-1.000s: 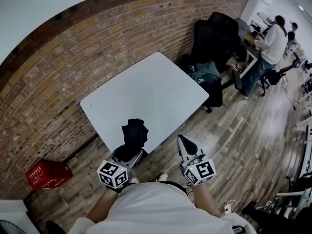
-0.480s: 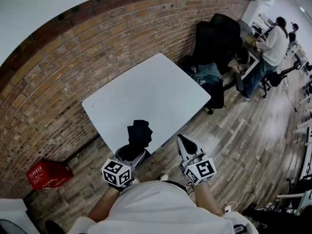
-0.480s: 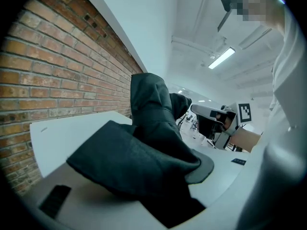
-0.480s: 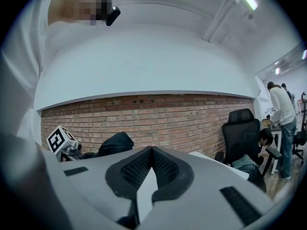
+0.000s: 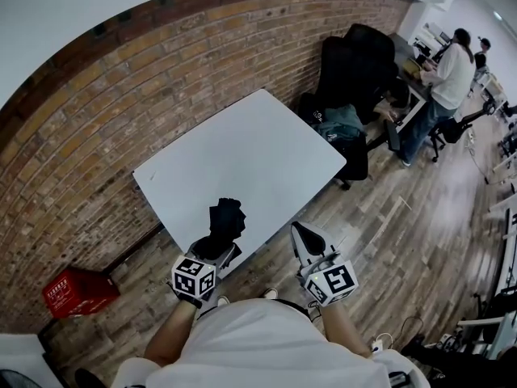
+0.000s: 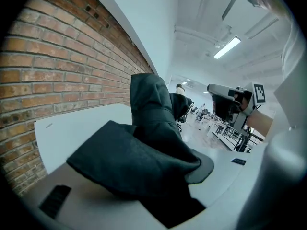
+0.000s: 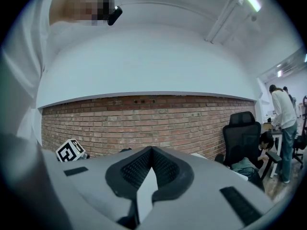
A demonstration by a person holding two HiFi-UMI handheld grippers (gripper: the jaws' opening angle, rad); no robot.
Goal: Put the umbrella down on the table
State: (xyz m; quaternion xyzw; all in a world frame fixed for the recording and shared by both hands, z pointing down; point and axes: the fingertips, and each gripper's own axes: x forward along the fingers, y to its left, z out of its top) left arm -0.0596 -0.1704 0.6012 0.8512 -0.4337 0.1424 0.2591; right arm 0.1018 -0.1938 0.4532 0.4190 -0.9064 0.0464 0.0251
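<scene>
The umbrella (image 5: 227,219), folded, short and black, is clamped in our left hand-held gripper (image 5: 215,251) over the near edge of the tabletop (image 5: 242,148). Its long axis runs from the jaws at 6 o'clock out toward 12 o'clock. We judge it light, a stiff core under soft, slippery cloth, so the firm middle is the place to hold. At its 3 o'clock, our right hand-held gripper (image 5: 305,234) is pinched together on nothing.
</scene>
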